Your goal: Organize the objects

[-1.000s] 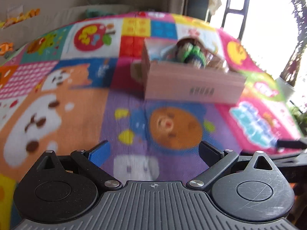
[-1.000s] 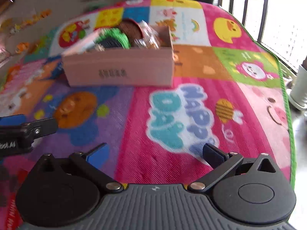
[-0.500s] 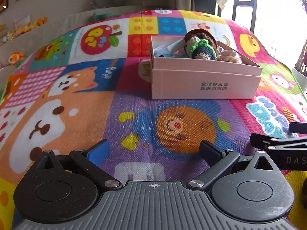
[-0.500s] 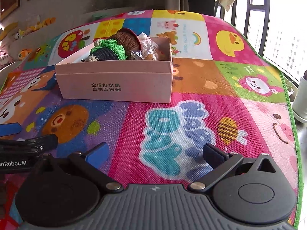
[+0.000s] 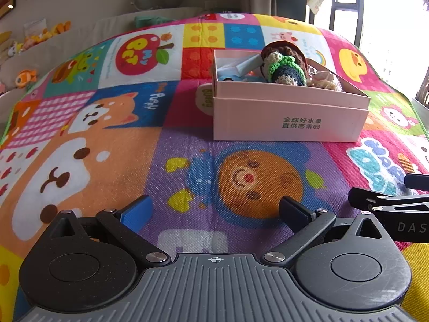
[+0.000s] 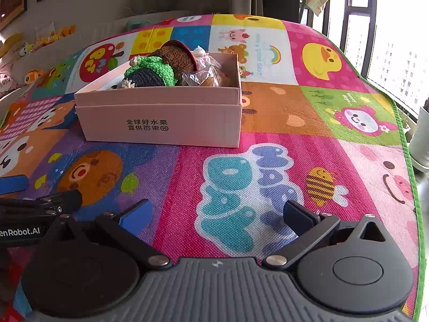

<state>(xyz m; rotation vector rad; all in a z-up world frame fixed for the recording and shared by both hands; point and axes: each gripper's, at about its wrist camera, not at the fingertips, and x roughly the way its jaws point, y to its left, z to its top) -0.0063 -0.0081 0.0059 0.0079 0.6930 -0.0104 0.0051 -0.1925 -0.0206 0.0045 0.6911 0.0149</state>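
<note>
A pink cardboard box (image 5: 289, 119) (image 6: 166, 122) sits on the colourful play mat (image 5: 134, 145). Inside it lie a green and navy crocheted toy (image 5: 285, 71) (image 6: 150, 73), a brown crocheted piece (image 6: 177, 56), a clear wrapped packet (image 6: 206, 76) and a light blue item (image 5: 241, 65). My left gripper (image 5: 214, 210) hovers low over the mat, well short of the box, open and empty. My right gripper (image 6: 217, 213) is also open and empty, nearer the box's right end. Each gripper's fingers (image 5: 386, 201) (image 6: 40, 204) show at the edge of the other's view.
A grey couch (image 5: 80, 35) with small plush toys (image 5: 26, 76) runs along the back left. Windows (image 6: 388, 40) stand at the right, past the mat's green edge (image 6: 407, 147). A white object (image 6: 421, 139) is on the floor there.
Both views have steadied from blur and drawn slightly back from the box. The box and its contents have not moved, and both grippers stay open.
</note>
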